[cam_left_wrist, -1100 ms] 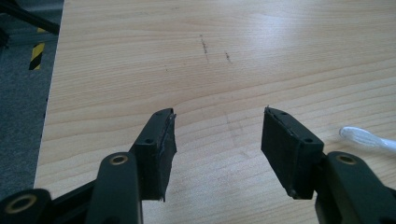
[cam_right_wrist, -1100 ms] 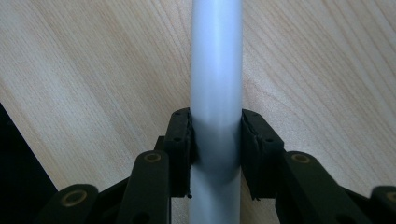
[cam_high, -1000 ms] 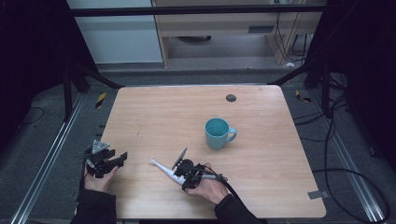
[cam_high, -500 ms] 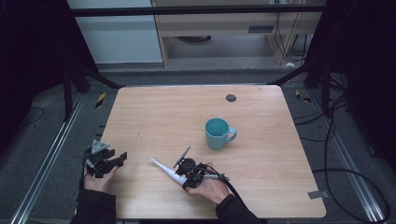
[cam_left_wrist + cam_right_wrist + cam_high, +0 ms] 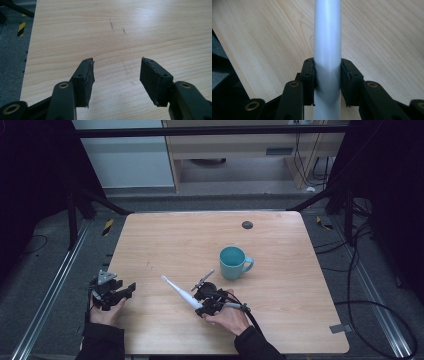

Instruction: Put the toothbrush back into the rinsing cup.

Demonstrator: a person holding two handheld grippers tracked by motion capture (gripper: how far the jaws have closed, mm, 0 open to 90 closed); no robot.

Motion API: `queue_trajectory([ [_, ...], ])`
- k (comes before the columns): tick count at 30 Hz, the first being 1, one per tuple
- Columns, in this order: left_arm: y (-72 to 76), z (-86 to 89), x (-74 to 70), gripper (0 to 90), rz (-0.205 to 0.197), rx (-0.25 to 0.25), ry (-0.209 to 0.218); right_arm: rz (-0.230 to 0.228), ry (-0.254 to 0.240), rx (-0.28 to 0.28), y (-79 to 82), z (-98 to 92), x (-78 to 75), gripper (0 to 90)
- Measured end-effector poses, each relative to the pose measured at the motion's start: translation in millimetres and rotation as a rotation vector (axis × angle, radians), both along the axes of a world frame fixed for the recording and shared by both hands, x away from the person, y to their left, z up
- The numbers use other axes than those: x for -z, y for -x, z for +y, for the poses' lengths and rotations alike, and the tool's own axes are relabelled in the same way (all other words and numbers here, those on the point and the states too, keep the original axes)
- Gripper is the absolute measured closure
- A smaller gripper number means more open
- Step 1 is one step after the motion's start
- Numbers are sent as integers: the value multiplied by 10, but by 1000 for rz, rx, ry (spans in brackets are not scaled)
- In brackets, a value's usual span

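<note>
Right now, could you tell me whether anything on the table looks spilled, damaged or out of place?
Nothing stands out. The teal mug stands upright, the right gripper is clamped on the white electric toothbrush, and the left gripper is open.

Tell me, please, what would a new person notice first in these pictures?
First, the white electric toothbrush, clamped between the jaws of the right gripper at the near middle of the wooden table. Next, the teal mug, standing upright just beyond it to the right. The left gripper waits open at the table's near left edge.
</note>
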State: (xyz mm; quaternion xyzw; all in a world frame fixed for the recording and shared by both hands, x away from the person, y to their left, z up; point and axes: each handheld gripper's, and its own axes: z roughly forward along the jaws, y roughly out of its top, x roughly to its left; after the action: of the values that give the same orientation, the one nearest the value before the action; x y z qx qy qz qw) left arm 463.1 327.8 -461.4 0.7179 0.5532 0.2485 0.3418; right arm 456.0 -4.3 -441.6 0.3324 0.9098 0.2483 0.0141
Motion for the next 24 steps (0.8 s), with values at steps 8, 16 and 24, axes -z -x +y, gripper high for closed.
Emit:
queue_trajectory([
  [8,-3,5,2,442,1,2,-2,-82,-107,25,-2,-67,-135,667],
  [16,3,4,-3,442,-4,2,-2,-202,-246,78,20,-169,-252,666],
  [24,3,-1,2,443,-4,2,-1,-275,-322,105,22,-233,-313,666],
])
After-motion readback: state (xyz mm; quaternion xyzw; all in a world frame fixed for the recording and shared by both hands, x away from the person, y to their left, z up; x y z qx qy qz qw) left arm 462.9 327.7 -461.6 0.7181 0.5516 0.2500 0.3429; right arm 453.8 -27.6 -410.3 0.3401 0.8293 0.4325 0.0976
